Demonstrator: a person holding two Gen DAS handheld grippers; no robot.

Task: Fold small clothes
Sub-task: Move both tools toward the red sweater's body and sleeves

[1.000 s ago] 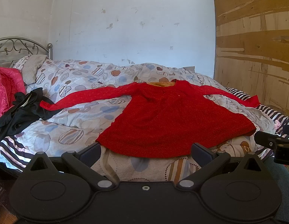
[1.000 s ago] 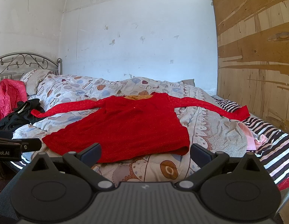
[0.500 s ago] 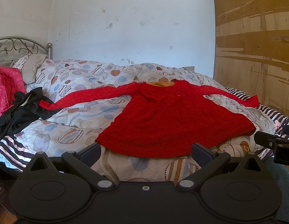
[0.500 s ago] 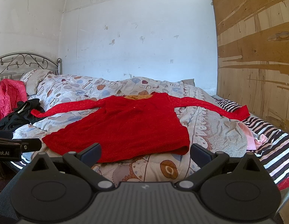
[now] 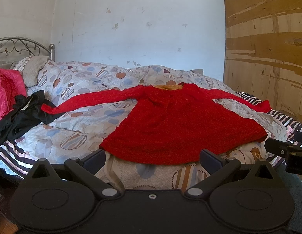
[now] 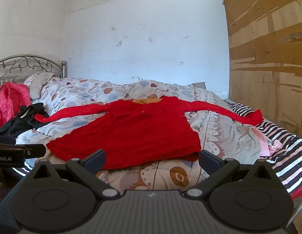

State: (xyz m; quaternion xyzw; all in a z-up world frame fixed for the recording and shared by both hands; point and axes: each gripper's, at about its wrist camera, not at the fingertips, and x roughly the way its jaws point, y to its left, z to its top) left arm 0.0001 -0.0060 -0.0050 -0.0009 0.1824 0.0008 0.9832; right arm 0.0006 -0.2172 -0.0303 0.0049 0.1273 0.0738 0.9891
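A red sweater (image 5: 176, 120) lies flat on the bed, on top of a quilt (image 5: 80, 120) with round shapes in blue, brown and stripes. The sweater's body is spread out, with its bottom edge nearest the cameras and its neck on the far side. Something orange-yellow (image 5: 168, 87) shows at the neck, maybe a lining, but it is too small to tell for sure. Both sleeves stretch out to the sides. The one on the left reaches to a heap of black clothes (image 5: 20, 115) and its end touches them. The one on the right runs toward a striped sheet (image 6: 287, 146) by the wooden wall (image 6: 267, 58). Beside the black heap sits a bright pink cloth (image 5: 6, 91), close to the metal bed frame (image 6: 28, 64) and a pillow (image 5: 33, 70). A pale pink cloth (image 6: 264, 142) lies crumpled on the right side of the bed. The left gripper (image 5: 152, 157) hangs just in front of the sweater's bottom edge. Its two fingers are wide apart and hold nothing. The right gripper (image 6: 152, 157) hangs in the same way near the right part of the bottom edge, fingers spread wide and empty too. Each camera can see the other gripper poking in at its side. Neither gripper touches the sweater. Behind the bed stands a white wall (image 6: 141, 39) with small marks on it.
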